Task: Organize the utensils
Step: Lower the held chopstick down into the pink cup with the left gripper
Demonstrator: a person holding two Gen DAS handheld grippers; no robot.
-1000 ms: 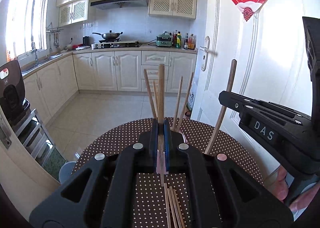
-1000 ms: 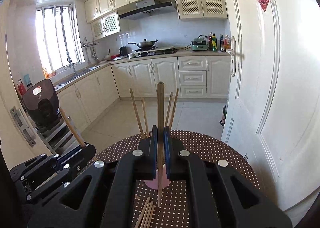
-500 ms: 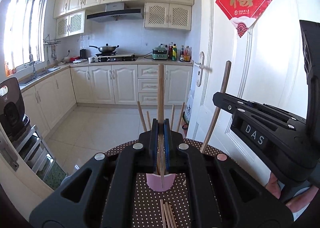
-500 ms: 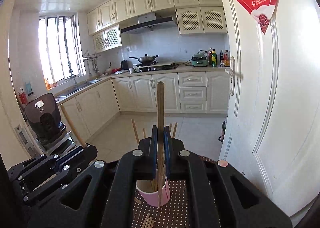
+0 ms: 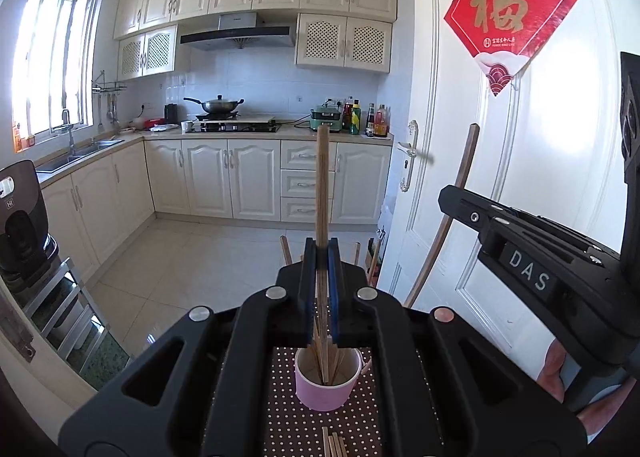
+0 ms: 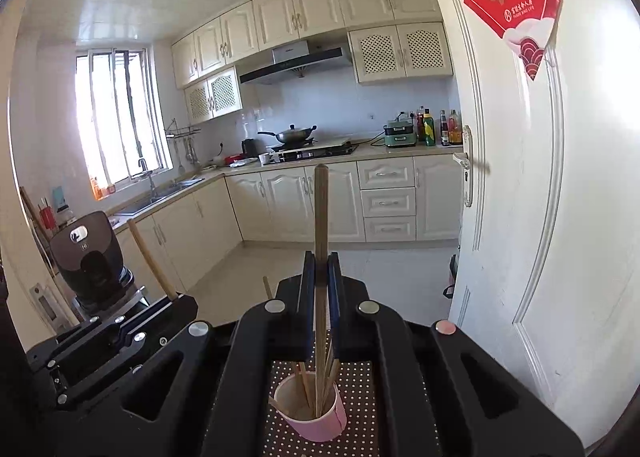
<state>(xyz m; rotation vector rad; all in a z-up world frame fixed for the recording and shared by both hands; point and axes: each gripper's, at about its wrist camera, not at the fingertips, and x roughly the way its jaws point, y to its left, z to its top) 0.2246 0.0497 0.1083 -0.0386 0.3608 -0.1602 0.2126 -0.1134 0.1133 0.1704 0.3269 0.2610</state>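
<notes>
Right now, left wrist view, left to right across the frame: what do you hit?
Window → sink → wok → chopstick held in the left gripper → door handle → right gripper with its own chopstick.

bright daylight floods in from the window [image 5: 52, 61], blown out with glare; fisheye edges bend, corners dark

A pink cup [image 5: 328, 385] stands upright on the brown, white-dotted surface [image 5: 296, 429], its cream inside open to view. Several wooden chopsticks [image 6: 306, 381] lean in it, fanned against the rim. One more chopstick [image 5: 322, 217] stands near vertical above the cup, its lower end inside the mouth. Another single chopstick [image 6: 320, 241] is likewise upright over the cup. A few loose chopsticks [image 5: 334, 445] lie flat on the surface nearer than the cup.
</notes>
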